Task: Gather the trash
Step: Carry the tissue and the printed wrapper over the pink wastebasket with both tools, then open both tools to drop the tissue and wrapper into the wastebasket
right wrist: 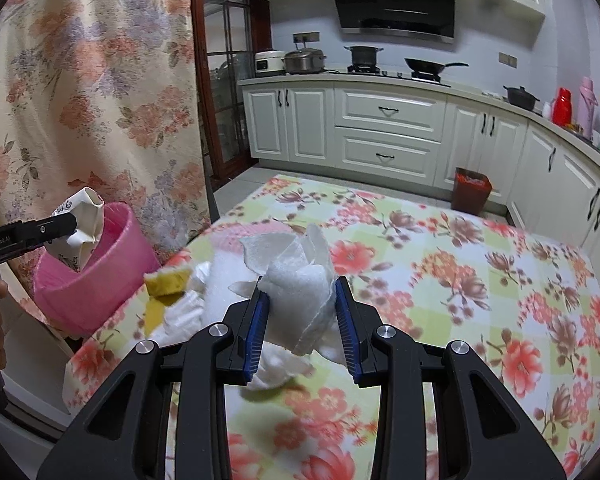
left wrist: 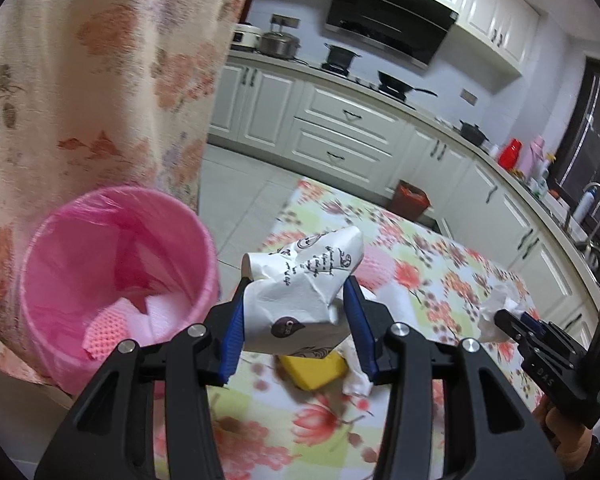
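I'm seeing the left gripper point(left wrist: 298, 312) clamping a crumpled printed paper wrapper point(left wrist: 304, 280); jaws are partly closed, both blue pads point(left wrist: 234, 330) pressing its sides, wrapper sticking up past the tips. In the right wrist view it's hanging right at the rim of the pink bin point(right wrist: 96, 276), which is sitting just off the table's left edge. The bin is already holding pink and white scraps. The right gripper point(right wrist: 300, 320) is pinching a wad of white tissue point(right wrist: 300, 296), jaws closed partway onto it, above the floral tablecloth point(right wrist: 480, 280). A yellow sponge point(right wrist: 168, 282) and more white tissue point(right wrist: 182, 312) are lying on the table between that gripper and the bin.
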Demonstrator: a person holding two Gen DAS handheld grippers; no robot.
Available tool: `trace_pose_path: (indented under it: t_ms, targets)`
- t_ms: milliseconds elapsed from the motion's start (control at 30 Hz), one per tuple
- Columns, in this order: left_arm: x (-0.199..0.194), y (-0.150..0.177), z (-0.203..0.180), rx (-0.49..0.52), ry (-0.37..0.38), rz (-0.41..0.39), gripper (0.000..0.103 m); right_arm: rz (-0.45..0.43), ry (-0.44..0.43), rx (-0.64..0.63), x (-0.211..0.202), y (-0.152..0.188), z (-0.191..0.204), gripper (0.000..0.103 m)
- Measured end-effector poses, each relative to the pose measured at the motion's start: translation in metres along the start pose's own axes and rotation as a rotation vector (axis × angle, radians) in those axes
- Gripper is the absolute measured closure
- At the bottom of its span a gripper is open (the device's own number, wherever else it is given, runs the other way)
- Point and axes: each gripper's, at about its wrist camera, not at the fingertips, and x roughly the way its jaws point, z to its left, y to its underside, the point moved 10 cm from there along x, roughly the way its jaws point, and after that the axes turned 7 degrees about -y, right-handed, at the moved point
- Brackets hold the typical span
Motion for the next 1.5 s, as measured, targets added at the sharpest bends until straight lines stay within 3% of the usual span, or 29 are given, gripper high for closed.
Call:
trace_pose_path:
  t_ms: [733,1133,1500]
  targets:
    - [-0.024,-0.043,0.122,-0.099,-0.149,-0.091,0.058,-0.023,-0.189,-0.168,0.059,-0.074,0.157,0.070]
    - [-0.023,-0.051,0.155,-0.115,-0.198,-0.100,0.058,0.006,-0.293,-0.230,0.098,-0.084,0.237,0.070]
    - [-0.020,-0.051,0.173,-0.118,-0.230,-0.094,0.058,0.049,-0.343,-0.258,0.127,-0.079,0.276,0.070]
